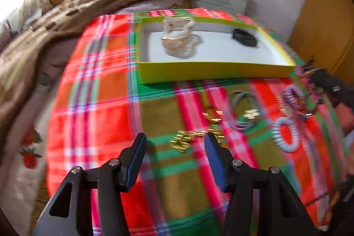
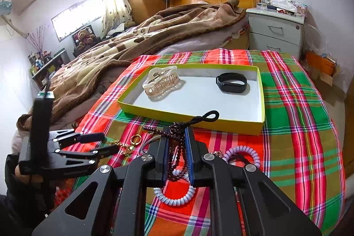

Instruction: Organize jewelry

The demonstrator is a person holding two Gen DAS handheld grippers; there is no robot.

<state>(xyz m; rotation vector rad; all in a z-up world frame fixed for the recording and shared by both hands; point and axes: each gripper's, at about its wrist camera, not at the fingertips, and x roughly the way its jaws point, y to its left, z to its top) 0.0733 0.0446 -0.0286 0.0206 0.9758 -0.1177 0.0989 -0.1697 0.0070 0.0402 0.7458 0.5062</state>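
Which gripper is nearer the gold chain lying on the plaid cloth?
Left. The left gripper hangs open just short of the gold chain; the right gripper, farther right, is shut on a dark bead strand.

A bed (image 2: 199,43) carries a plaid cloth (image 2: 298,125) — tray (image 2: 192,119), jewelry on it.

Box (image 2: 194,119) on plaid cloth (image 2: 298,116); hair claw (image 2: 162,85) left inside, wristband (image 2: 231,82) right; coil ties (image 2: 177,199) before box.
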